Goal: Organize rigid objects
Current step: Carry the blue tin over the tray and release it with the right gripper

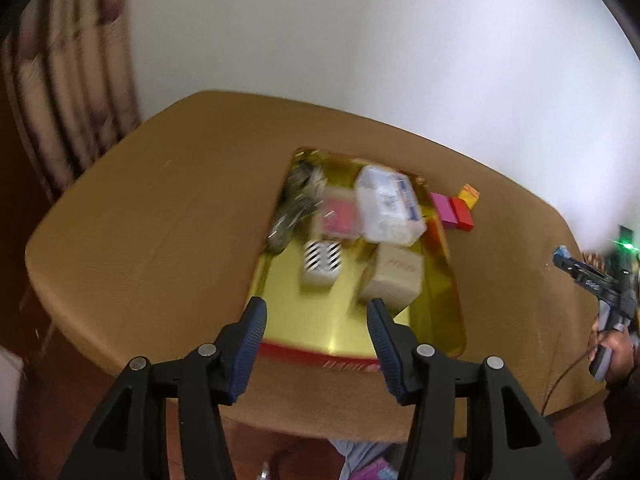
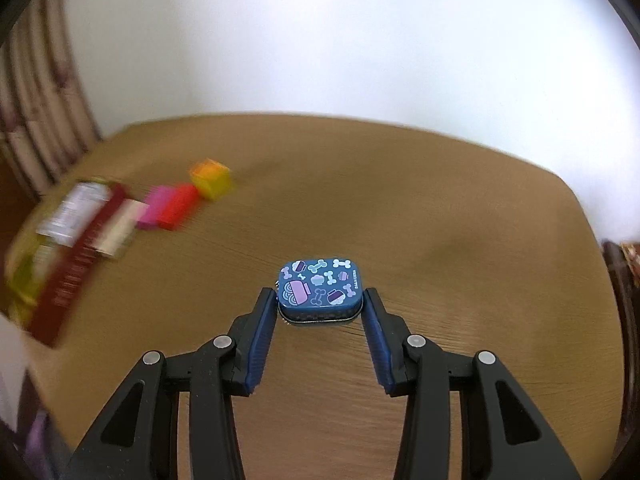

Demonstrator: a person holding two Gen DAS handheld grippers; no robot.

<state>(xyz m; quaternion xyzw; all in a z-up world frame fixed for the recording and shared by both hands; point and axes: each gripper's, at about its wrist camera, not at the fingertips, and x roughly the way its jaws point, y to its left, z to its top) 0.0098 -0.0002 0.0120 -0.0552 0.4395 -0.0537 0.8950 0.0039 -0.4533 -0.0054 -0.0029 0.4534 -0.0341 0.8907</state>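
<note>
Gold-lined tray (image 1: 344, 328) of small boxes sits mid-table under the left tool (image 1: 316, 320), spread and empty, while the right tool (image 2: 320, 306) pinches a blue tin (image 2: 320, 290) by its short sides above the table (image 2: 440, 220), probably light, stiff, slippery.

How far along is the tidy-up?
Done: several boxes, including a clear plastic box and a beige box, already sit in the gold tray. In hand: the right tongs grip a blue tin; the left tongs are open and empty above the tray. Left: pink, red and yellow blocks outside the tray on the table.
</note>
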